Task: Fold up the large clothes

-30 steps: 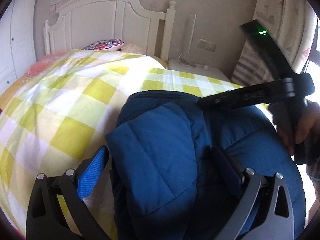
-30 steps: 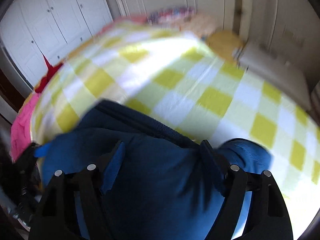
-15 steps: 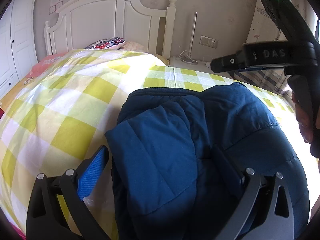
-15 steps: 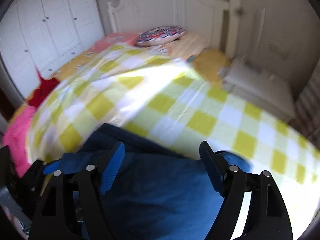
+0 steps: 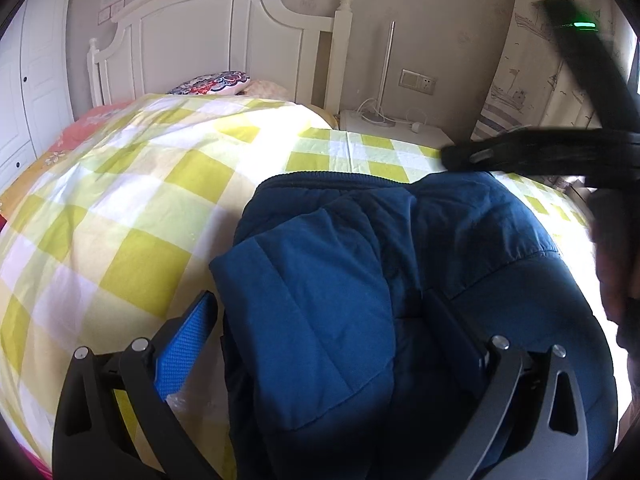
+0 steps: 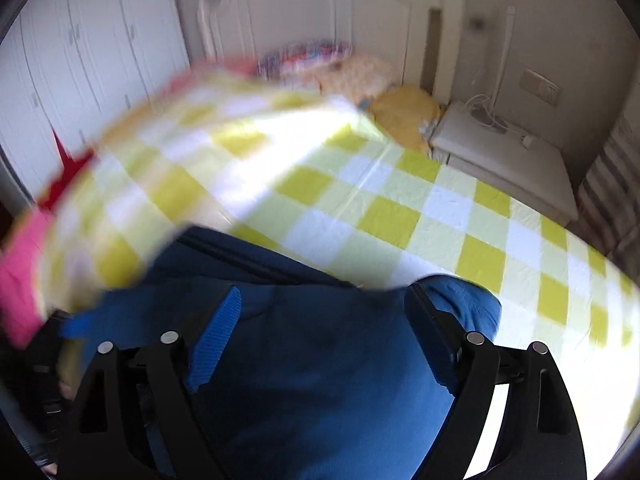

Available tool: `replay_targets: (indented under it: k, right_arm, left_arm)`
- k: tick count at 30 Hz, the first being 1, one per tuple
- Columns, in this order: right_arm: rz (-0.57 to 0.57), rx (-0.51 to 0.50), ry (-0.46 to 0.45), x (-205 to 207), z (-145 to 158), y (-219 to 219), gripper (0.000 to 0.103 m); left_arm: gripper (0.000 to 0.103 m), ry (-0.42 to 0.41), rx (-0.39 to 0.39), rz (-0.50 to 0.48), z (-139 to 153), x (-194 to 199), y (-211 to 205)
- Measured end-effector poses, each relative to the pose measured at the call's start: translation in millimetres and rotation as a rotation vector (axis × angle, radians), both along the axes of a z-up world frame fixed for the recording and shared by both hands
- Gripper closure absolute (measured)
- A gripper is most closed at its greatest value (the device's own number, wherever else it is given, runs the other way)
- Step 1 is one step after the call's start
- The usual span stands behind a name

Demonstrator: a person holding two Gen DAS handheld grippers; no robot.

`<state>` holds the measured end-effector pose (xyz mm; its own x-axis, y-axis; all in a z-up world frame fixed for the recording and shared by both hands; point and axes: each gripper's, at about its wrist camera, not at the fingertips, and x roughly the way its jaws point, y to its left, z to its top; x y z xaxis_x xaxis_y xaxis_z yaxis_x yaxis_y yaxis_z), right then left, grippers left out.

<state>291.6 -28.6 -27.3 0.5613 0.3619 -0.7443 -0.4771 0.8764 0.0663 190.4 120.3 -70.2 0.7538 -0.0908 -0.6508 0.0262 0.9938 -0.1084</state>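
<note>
A dark blue padded jacket [image 5: 360,280] lies folded in a bundle on the yellow-and-white checked bed cover [image 5: 120,216]. My left gripper [image 5: 324,312] is open, its blue-padded fingers [image 5: 188,344] spread either side of the jacket's near part, not clamping it. The right gripper's black body [image 5: 560,152] hovers over the jacket's far right edge in the left wrist view. In the right wrist view my right gripper [image 6: 320,316] is open above the jacket [image 6: 320,360], with the cover [image 6: 400,216] beyond. That view is blurred.
A white headboard [image 5: 208,40] and a patterned pillow [image 5: 208,82] are at the bed's far end. A white bedside table [image 5: 384,124] with cables stands at the right. White wardrobe doors [image 6: 80,60] line the left. A pink cloth [image 6: 20,272] lies at the bed's left edge.
The right gripper has dropped back down towards the jacket's far right edge after rising, and its camera swings fast. The left gripper and the jacket have stayed put.
</note>
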Motion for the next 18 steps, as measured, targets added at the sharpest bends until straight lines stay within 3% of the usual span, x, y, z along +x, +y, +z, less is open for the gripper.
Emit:
replay_targets:
  k: [3, 5, 7, 11, 14, 17, 18]
  right_arm:
    - [-0.027, -0.103, -0.024, -18.1, -7.1, -7.1, 0.019]
    - [-0.026, -0.150, 0.060, -18.4, -39.9, -10.4, 0.016]
    - [-0.030, -0.096, 0.054, -22.7, -46.3, -19.9, 0.016]
    - [-0.035, -0.020, 0.066, -49.5, -19.0, -31.6, 0.016]
    - [0.035, 0.025, -0.040, -100.5, 2.4, -35.0, 0.014]
    - [0.091, -0.029, 0.037, -124.7, -30.8, -28.0, 0.012]
    - [0.089, -0.026, -0.027, -135.1, -39.5, -28.8, 0.012]
  left_arm:
    - [0.002, 0.000, -0.003, 0.000, 0.0, -0.8, -0.7]
    - [0.002, 0.002, -0.004, 0.000, -0.2, -0.5, -0.5]
    - [0.002, 0.012, -0.004, -0.007, -1.1, 0.8, -0.8]
    - [0.002, 0.016, -0.009, -0.007, -1.2, 2.2, -0.3]
    - [0.002, 0.017, -0.019, -0.010, -1.6, 2.7, -0.1]
    - [0.002, 0.018, -0.027, -0.011, -1.8, 3.0, -0.3]
    - [0.002, 0.019, -0.033, -0.014, -2.2, 3.1, 0.1]
